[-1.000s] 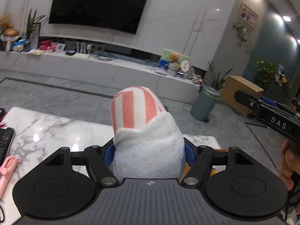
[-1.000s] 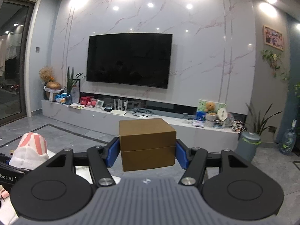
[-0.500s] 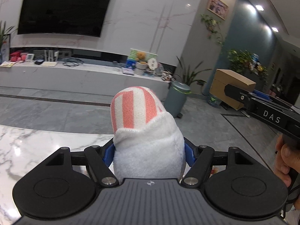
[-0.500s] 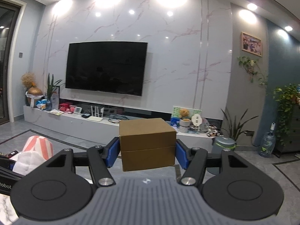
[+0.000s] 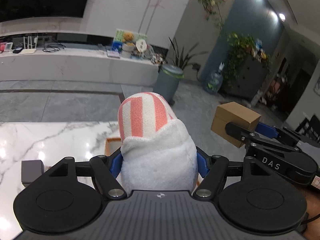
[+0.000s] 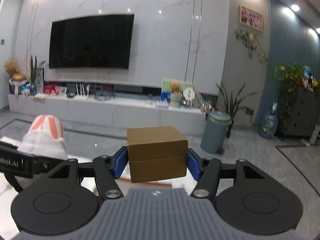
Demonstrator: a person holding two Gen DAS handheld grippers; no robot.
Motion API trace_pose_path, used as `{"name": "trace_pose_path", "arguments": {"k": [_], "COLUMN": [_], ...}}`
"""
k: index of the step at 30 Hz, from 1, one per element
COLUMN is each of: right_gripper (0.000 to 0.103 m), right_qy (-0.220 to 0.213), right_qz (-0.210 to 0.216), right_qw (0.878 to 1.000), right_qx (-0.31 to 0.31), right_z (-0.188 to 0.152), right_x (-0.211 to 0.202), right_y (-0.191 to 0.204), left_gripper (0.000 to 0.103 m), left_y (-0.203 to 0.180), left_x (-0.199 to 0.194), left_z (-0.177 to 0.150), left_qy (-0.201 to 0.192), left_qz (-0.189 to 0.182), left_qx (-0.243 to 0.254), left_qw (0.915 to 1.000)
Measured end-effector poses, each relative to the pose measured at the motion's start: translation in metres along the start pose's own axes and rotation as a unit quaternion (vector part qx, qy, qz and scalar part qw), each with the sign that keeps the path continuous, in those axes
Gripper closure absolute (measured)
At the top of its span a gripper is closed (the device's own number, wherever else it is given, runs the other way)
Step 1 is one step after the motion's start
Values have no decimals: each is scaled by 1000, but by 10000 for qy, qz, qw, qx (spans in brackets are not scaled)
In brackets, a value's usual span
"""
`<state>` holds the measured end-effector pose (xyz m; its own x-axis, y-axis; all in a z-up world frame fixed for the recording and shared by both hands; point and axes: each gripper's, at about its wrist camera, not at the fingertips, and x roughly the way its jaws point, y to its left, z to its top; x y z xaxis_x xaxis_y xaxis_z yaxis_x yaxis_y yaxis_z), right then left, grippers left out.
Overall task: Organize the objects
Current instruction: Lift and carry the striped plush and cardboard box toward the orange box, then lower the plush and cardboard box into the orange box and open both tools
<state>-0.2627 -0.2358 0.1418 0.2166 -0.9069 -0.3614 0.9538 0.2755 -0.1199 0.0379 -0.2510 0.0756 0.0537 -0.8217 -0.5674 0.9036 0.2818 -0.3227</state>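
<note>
A white plush toy with a pink-striped top [image 5: 152, 140] sits between the blue pads of my left gripper [image 5: 159, 164], which is shut on it above the white marble table [image 5: 50, 138]. A small brown cardboard box [image 6: 158, 153] is clamped between the blue pads of my right gripper [image 6: 157, 164]. In the left wrist view the brown box [image 5: 234, 120] and right gripper show at the right, held level with the plush. The plush toy [image 6: 46, 138] appears at the left of the right wrist view. An orange-rimmed open box [image 5: 112, 146] lies on the table just beyond the plush.
A small grey block [image 5: 32, 172] rests on the table at the left. Beyond the table are a grey floor, a long TV console [image 6: 100, 108], a grey bin [image 6: 216, 134], a water bottle [image 6: 269, 124] and potted plants.
Both grippers have swung to the right and slightly down with their loads. The orange-rimmed box and grey block have come into the left wrist view, and the brown box now hangs lower at its right.
</note>
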Motion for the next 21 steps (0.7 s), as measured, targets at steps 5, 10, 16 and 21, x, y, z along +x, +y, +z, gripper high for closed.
{"name": "trace_pose_path", "arguments": {"k": [5, 10, 16, 21], "right_gripper": [39, 39, 39, 39], "right_qy": [479, 842, 1119, 1353], "right_qz": [83, 183, 274, 303], "right_qw": [9986, 9961, 9933, 9903], "right_qx": [211, 211, 68, -120], "right_z": [-39, -78, -117, -150], "right_x": [21, 37, 50, 61], "right_y": [-15, -15, -5, 6], "left_gripper": [22, 22, 22, 22], "left_y": [-13, -22, -29, -37], "left_x": [27, 51, 72, 87], "left_z": [-19, -34, -54, -71], "left_qy": [281, 559, 929, 1157], "left_qz": [151, 102, 103, 128], "left_qx": [485, 518, 836, 1151], "left_qw": [9983, 9970, 9921, 9865]}}
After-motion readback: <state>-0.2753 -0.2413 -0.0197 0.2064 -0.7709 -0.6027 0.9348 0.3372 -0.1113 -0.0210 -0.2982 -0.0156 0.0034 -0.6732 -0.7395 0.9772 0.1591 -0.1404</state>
